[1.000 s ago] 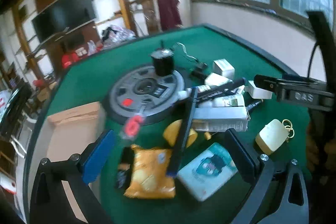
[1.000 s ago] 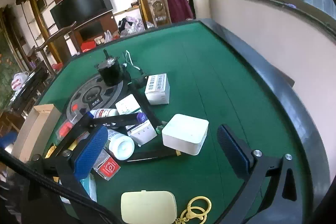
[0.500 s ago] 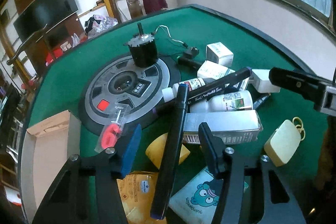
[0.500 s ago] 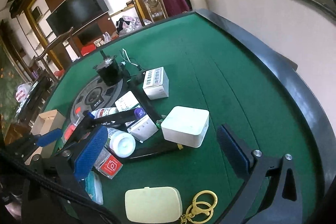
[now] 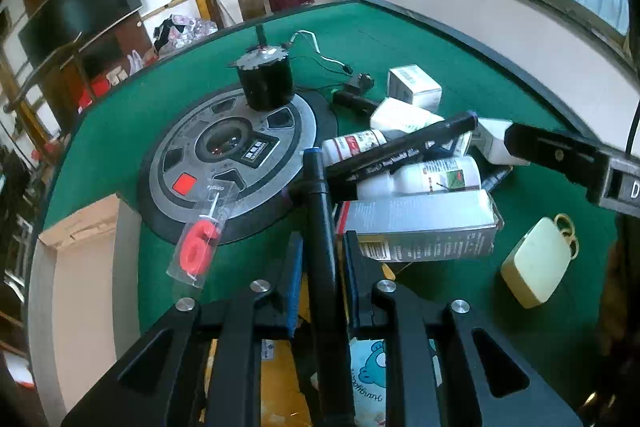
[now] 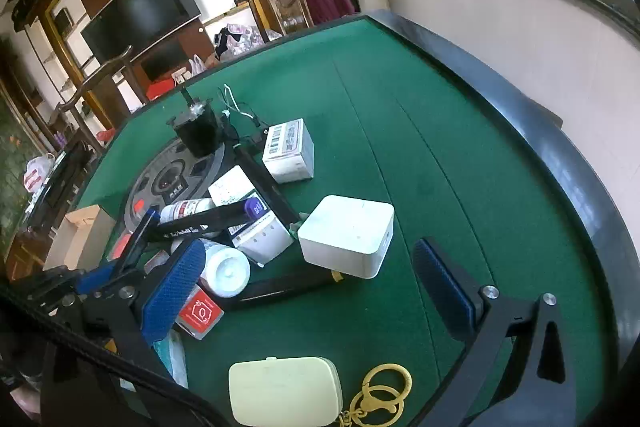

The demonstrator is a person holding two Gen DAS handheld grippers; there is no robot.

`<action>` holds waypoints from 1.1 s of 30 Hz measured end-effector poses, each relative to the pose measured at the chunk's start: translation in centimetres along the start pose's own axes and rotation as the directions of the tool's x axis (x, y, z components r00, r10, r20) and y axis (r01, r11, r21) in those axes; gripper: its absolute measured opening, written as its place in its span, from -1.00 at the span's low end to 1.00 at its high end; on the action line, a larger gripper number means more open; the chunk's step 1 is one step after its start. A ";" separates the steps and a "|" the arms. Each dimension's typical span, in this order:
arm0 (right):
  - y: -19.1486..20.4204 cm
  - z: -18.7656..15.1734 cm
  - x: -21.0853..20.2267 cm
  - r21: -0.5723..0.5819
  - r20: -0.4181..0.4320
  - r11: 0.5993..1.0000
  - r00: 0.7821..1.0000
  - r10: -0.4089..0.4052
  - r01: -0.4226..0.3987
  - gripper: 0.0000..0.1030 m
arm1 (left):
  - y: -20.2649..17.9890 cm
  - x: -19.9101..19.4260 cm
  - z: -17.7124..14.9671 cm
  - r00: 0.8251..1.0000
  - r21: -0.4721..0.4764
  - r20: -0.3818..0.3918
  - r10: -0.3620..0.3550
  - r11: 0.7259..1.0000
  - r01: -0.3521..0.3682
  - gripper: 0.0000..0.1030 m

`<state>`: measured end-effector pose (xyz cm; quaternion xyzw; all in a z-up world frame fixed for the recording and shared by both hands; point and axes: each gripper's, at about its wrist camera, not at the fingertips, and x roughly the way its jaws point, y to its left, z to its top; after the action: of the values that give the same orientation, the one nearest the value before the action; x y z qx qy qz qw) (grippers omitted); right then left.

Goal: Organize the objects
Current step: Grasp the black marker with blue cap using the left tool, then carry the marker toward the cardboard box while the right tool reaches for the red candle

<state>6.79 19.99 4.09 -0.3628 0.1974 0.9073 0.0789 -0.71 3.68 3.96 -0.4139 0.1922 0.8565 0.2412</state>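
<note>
Black marker (image 5: 320,227) clamped lengthwise between the two fingers of the left gripper (image 5: 320,269), blue-capped tip pointing forward over the rim of the grey round disc (image 5: 224,163). Lying on green felt table (image 5: 400,27), going left to right in the left wrist view: open cardboard box (image 5: 80,267) at the table's left edge; red number-six candle in clear packaging (image 5: 198,247) resting partly on the disc's near rim; black motor with wires (image 5: 266,79) standing on the disc's far side; behind the held marker, a pile of a second black marker (image 5: 404,153) laid slantwise over white bottles (image 5: 420,179) and a silver carton (image 5: 420,227); small white box (image 5: 414,85) farther back; pale yellow case with a gold key ring (image 5: 536,263) alone on the felt at the right. Under the left gripper, partly hidden, a yellow packet (image 5: 280,379) and a teal tissue pack (image 5: 368,367).

From the right wrist view, the right gripper (image 6: 312,291) held wide apart, gripping nothing, hovering over the near end of the pile: left blue pad (image 6: 172,291) beside the white bottle cap (image 6: 226,271), right pad over bare felt. Between the pads, a white square box (image 6: 348,235) touching a black pen (image 6: 288,285); barcode box (image 6: 288,151) farther back; the yellow case (image 6: 284,391) nearest the camera.
</note>
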 end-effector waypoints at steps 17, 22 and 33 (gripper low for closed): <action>0.8 -0.4 0.0 -0.060 0.004 0.998 1.000 0.007 -0.007 1.00 | 8.4 -13.2 -7.0 0.963 -0.311 0.268 -0.034 0.943 0.120 -0.77; 2.7 -0.8 -0.1 -0.136 -0.020 0.990 0.999 0.046 -0.048 1.00 | 10.8 -15.4 -10.8 0.961 -0.374 0.278 0.009 0.922 0.100 -0.77; 14.4 -3.0 -2.6 -0.285 -0.218 0.905 0.941 0.259 -0.315 0.99 | 13.6 -14.9 -14.8 0.956 -0.454 0.289 0.045 0.886 0.096 -0.77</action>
<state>6.41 5.67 8.20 -0.4158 0.1071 0.8933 -0.1326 8.62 -18.95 9.04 -0.3312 -0.0610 0.9257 0.1725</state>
